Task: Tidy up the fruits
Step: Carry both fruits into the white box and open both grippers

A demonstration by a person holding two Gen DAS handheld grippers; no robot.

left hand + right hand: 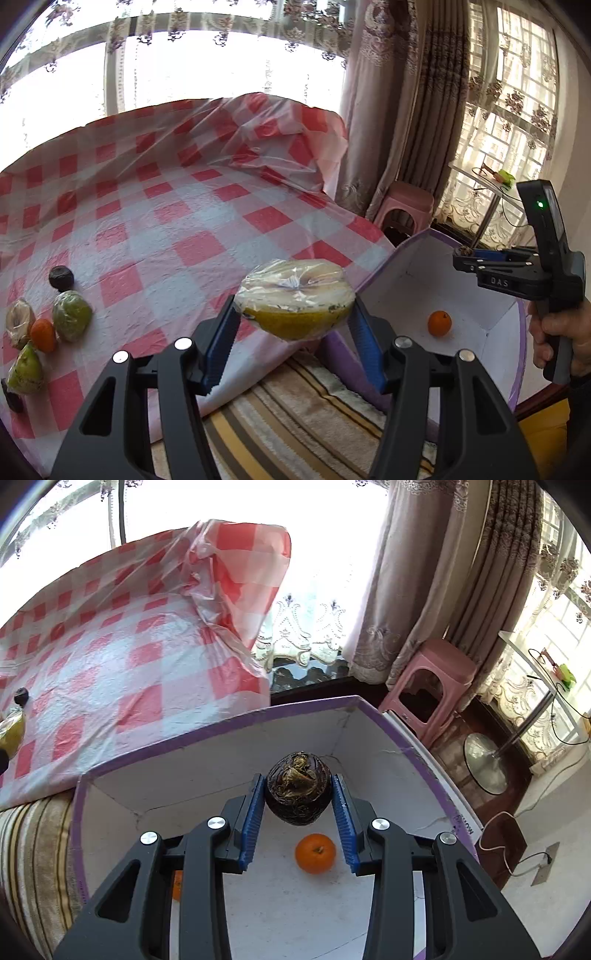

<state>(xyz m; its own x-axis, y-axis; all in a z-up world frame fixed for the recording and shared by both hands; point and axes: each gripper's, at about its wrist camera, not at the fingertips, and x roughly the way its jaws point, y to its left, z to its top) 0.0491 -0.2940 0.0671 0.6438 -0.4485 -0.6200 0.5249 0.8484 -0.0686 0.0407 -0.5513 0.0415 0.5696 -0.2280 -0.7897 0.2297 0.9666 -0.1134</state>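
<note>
My left gripper (295, 314) is shut on a plastic-wrapped yellow fruit half (295, 297), held in the air at the table's near edge beside the box. My right gripper (298, 792) is shut on a dark round fruit (298, 788) and holds it above the inside of a white box with a purple rim (221, 723). That gripper also shows in the left wrist view (463, 254). An orange (315, 853) lies on the box floor, also seen in the left wrist view (439, 323). A second orange (177, 884) peeks out behind my right gripper.
On the red-checked tablecloth (166, 221) at the left lie several wrapped fruits: a green one (71, 319), an orange one (43, 335), a pear piece (25, 369) and a dark fruit (61, 277). A pink stool (428, 686) and a stand base (484, 762) stand beyond the box.
</note>
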